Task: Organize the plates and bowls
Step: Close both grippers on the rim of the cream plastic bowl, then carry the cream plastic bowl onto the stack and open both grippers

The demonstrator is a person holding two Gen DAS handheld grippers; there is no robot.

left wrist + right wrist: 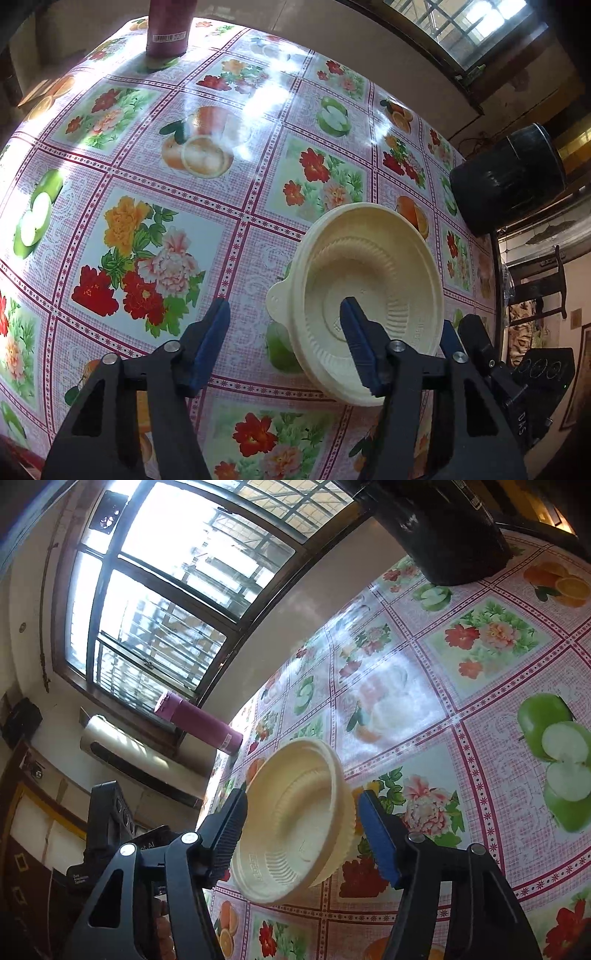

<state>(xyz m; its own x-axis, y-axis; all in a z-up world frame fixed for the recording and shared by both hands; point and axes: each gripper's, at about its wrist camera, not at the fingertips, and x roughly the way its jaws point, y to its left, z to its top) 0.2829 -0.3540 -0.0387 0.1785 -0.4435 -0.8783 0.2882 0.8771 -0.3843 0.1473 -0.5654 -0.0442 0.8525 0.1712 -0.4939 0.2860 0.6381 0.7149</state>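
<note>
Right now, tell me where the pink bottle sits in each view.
Left wrist view: pink bottle at the top edge, left of centre, upright on the table's far side.
Right wrist view: pink bottle left of centre, below the window.
Shared landmark: cream bowl.

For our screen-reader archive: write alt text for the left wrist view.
A cream plastic bowl sits on a table with a floral and fruit-patterned cloth, with the left tongs straddling its near-left rim, one finger inside the bowl. A maroon bottle stands at the far edge and a black pot at the right.
</note>
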